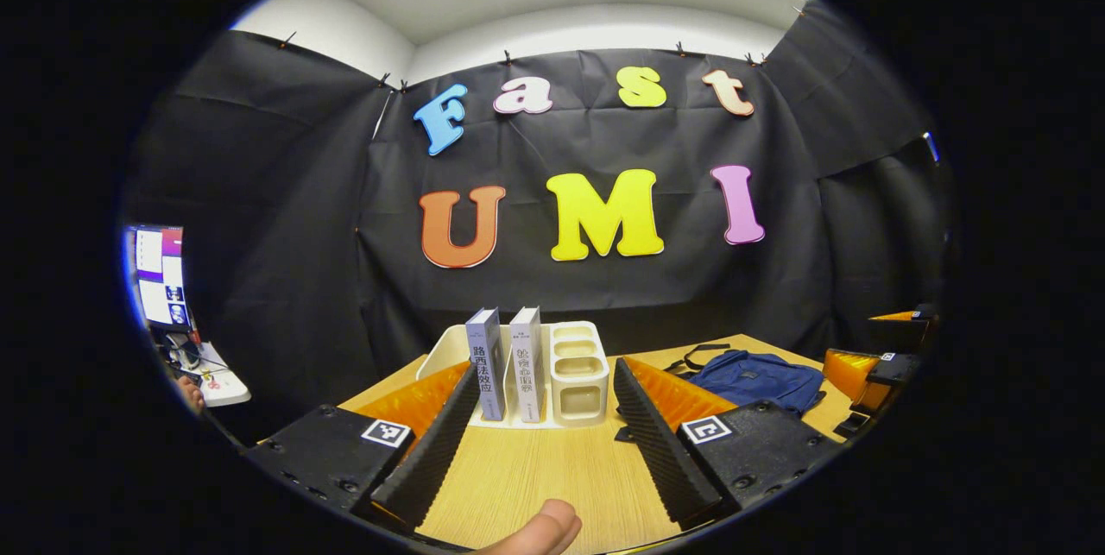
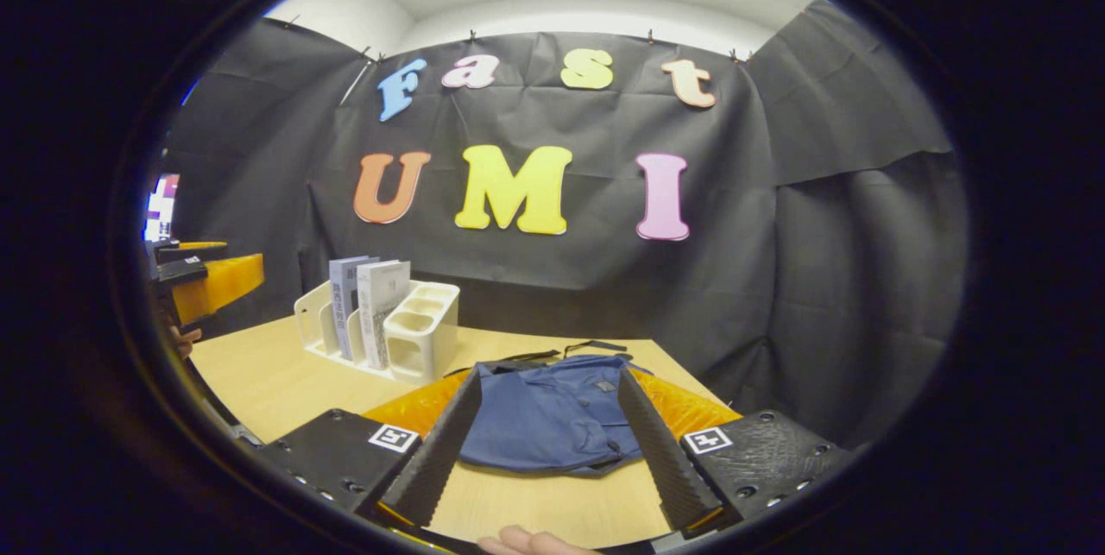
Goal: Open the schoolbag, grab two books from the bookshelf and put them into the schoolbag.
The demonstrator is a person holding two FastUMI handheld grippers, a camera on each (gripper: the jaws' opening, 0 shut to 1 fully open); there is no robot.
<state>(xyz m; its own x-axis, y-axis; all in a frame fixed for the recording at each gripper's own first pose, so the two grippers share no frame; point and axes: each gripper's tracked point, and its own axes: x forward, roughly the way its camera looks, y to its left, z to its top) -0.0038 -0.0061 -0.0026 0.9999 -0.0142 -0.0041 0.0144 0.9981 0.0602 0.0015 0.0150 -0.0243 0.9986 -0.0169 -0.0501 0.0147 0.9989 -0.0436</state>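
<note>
Opening step not yet begun. The schoolbag (image 2: 552, 417) lies flat and closed on the table (image 2: 259, 382), right of the bookshelf (image 1: 577, 374), which holds both books (image 1: 509, 361). Right gripper (image 2: 548, 443) faces the schoolbag, fingers apart, empty; left gripper (image 1: 548, 425) likewise faces the bookshelf. Next: find the zipper.

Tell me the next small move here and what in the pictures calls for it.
Probably ease the right tongs forward and down onto the schoolbag. It lies flat on the table, apparently unopened, framed between their open fingers, while both books stand in the bookshelf ahead of the open left tongs, so opening seems first.
</note>
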